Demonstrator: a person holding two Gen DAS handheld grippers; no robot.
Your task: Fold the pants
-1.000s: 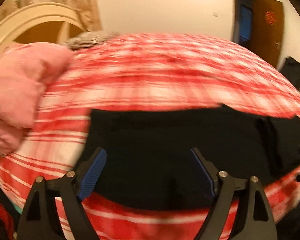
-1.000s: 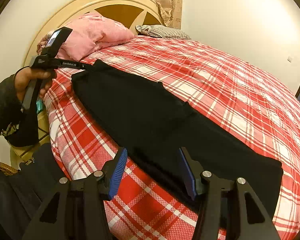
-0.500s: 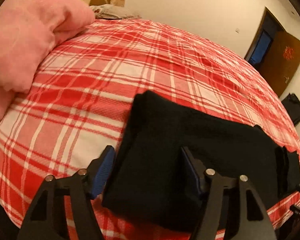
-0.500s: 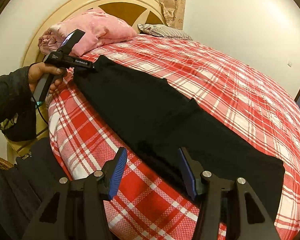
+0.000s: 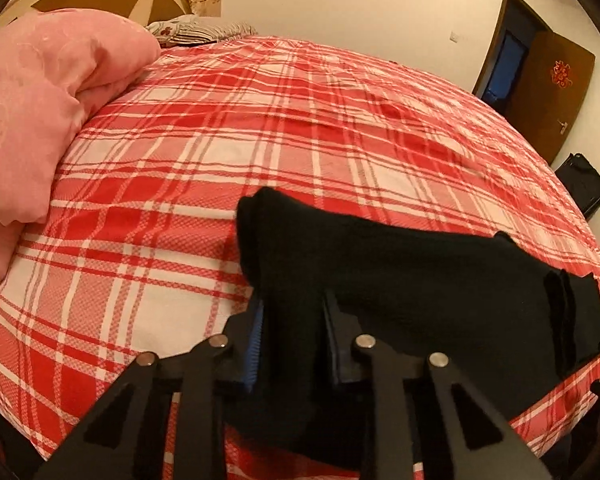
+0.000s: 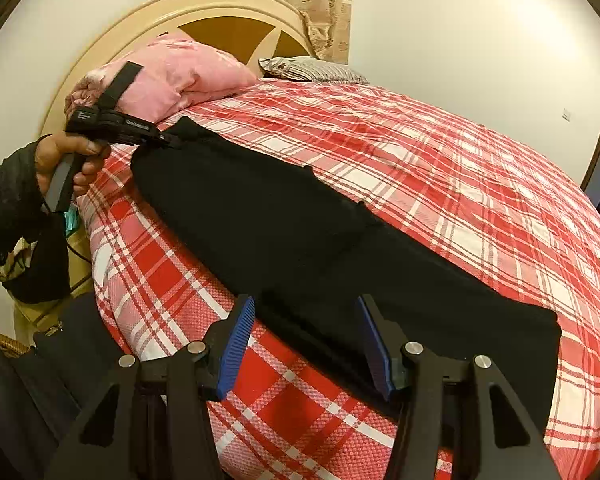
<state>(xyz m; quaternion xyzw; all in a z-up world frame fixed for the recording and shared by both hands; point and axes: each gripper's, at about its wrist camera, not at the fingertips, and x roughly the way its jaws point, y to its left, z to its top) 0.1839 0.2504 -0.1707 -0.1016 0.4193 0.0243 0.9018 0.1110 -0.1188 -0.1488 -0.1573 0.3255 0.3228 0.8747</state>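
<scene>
Broadly, the bed [image 6: 440,168] fills both views, covered by a red-and-white plaid sheet, with a cream arched headboard [image 6: 220,12] at its far end. A pink quilt [image 5: 40,92] is bunched at the head corner, and a striped pillow [image 6: 312,69] lies beside it against the headboard.

Along the near edge of the bed lie the black pants [image 6: 300,232], stretched flat in a long band that runs from the head-side corner toward the foot. One end sits close to the pink quilt; the other end stops squarely near the foot-side part of the near edge.

At the head-side end, the left hand-held gripper [image 5: 292,332] has its blue-padded fingers drawn close together with a fold of the black cloth pinched between them, and the fabric rises in a small ridge just ahead of the fingertips. In the right wrist view this same tool is held by the person's left hand [image 6: 66,160], its tip touching the pants' corner.

Over the near edge, the right hand-held gripper [image 6: 306,344] has its fingers spread wide. The pants' lower border passes between them, and nothing is clamped; whether the pads touch the cloth cannot be told.
</scene>
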